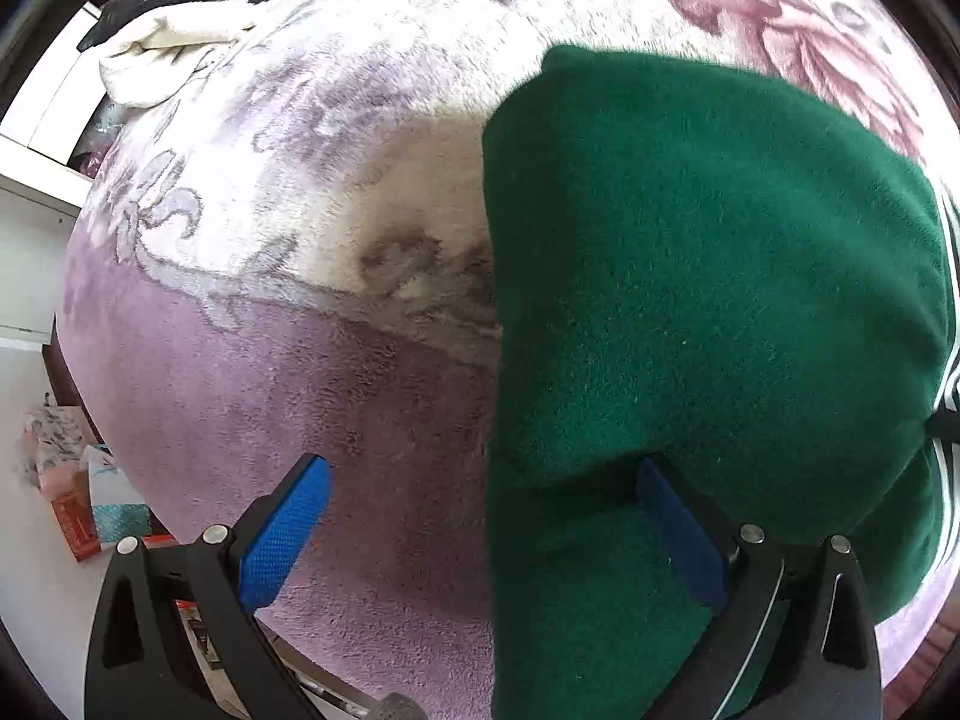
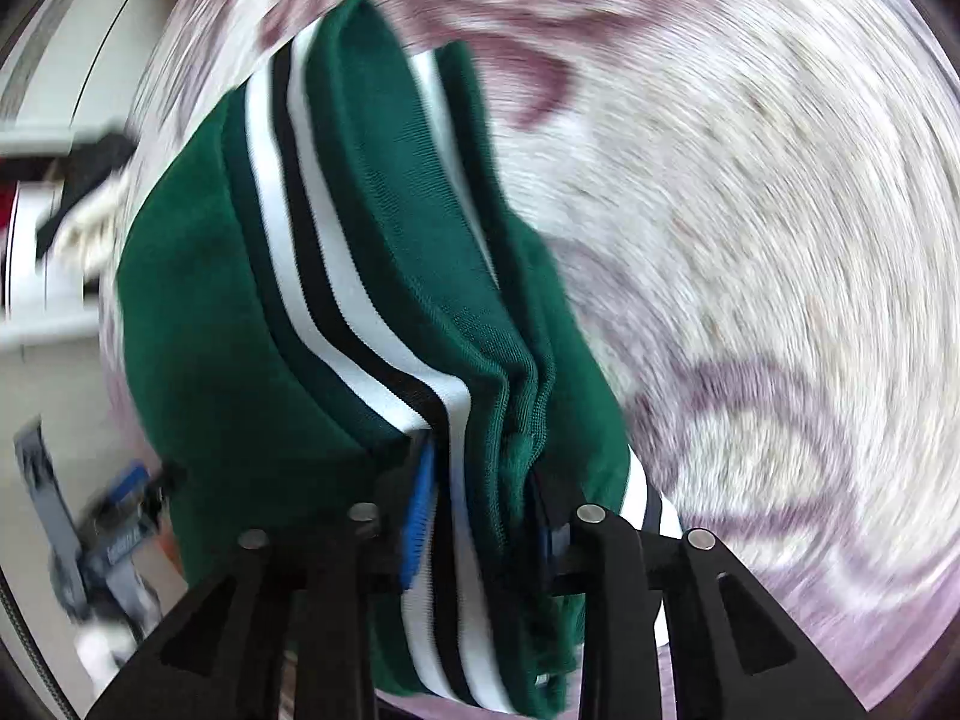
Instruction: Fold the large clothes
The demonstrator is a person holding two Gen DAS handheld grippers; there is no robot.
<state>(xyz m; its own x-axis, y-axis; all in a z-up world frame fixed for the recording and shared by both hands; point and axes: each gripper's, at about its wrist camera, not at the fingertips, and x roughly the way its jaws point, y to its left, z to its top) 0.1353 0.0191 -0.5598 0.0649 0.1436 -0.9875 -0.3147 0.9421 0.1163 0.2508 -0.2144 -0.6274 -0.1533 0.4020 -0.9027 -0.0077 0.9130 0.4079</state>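
Garment: a green garment (image 1: 708,276) with white and black striped ribbing (image 2: 312,276) is seen lying in folded layers on the bed's floral blanket (image 1: 252,192).
Right tool: the right tool (image 2: 486,498) is closed on the bunched ribbed edge, which is pinched between the blue pads (image 2: 420,498); several layers are gathered in the narrow gap.
Left tool: the left tool (image 1: 480,516) is held wide open and grips nothing; one blue pad (image 1: 282,528) is over bare blanket, the other is sunk against the green cloth.
Key relation: the garment's straight left edge is seen running away from the left tool, passing between its fingers, so the cloth lies mostly to the right of that tool's centre line.
Long axis: the striped band is seen running away from the right tool, up and to the left in the right wrist view.
Nearer hand: the right hand is judged nearer the ribbed end, the left nearer the plain folded edge.
Next move: a closing of the left tool on that edge is judged likely to be needed.
Background: a black and cream garment (image 1: 180,12) is seen at the far edge of the bed.
Writing: no brand, label or legible text is made out on the garment; the right wrist view is blurred.
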